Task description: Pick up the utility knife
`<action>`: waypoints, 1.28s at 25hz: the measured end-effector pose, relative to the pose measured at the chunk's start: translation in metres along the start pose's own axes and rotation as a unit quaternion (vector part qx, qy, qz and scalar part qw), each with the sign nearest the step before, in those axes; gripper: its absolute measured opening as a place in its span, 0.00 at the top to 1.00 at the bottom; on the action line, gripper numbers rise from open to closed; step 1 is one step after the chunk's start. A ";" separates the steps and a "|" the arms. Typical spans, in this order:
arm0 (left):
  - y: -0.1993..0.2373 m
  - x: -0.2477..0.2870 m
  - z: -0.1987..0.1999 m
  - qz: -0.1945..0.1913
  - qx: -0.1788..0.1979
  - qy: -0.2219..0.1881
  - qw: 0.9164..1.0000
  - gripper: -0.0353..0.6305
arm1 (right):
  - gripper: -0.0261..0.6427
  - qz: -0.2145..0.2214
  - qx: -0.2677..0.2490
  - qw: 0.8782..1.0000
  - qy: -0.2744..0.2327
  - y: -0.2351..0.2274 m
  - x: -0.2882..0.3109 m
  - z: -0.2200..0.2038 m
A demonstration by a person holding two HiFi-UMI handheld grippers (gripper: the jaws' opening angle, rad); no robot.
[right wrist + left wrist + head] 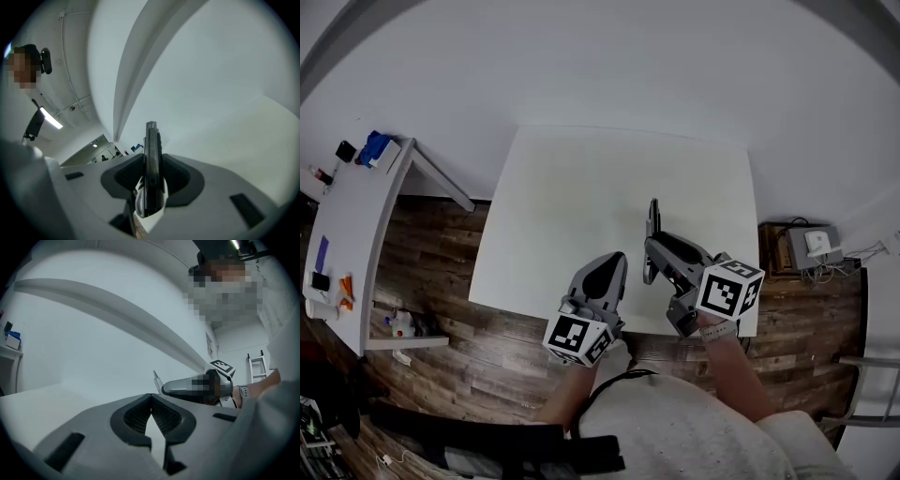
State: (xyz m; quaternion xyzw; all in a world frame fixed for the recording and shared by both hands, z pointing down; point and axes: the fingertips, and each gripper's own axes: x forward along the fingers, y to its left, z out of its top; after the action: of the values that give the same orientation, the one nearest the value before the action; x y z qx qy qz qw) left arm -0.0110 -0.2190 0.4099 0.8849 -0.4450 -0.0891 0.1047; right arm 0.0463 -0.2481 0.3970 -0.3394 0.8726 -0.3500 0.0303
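Note:
My right gripper point(652, 246) is shut on the utility knife point(652, 236), a slim dark knife held above the white table point(581, 187). In the right gripper view the knife point(151, 168) stands on edge between the two pads and juts out past the fingertips point(151, 176). My left gripper point(609, 272) hovers beside it at the table's near edge. Its jaws are shut with nothing between them point(151, 411). From the left gripper view the right gripper point(197, 386) shows at the right with the knife's tip point(155, 377) sticking out.
A white side desk point(352, 244) with small items stands at the left over a wooden floor point(422, 272). A small cabinet with a box point(811, 246) sits at the right. A stepladder point(257, 366) stands by the far wall.

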 end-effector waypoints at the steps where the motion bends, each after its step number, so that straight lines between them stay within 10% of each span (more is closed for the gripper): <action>1: -0.001 -0.001 0.003 0.000 0.002 -0.003 1.000 0.94 | 0.77 0.007 0.002 1.000 -0.004 0.003 -0.001 0.002; 11: -0.015 -0.003 0.024 -0.002 0.013 -0.026 1.000 0.94 | 0.77 0.067 0.082 0.992 -0.068 0.019 -0.024 0.015; 32: -0.013 -0.019 0.025 0.021 0.022 -0.032 0.999 0.94 | 0.77 -0.007 0.089 0.991 -0.102 -0.028 -0.063 0.004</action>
State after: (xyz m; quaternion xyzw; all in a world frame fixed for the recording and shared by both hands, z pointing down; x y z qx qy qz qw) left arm -0.0186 -0.1989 0.3840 0.8741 -0.4685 -0.1050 0.0729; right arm 0.1114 -0.2262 0.4002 -0.3759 0.8278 -0.3897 0.1470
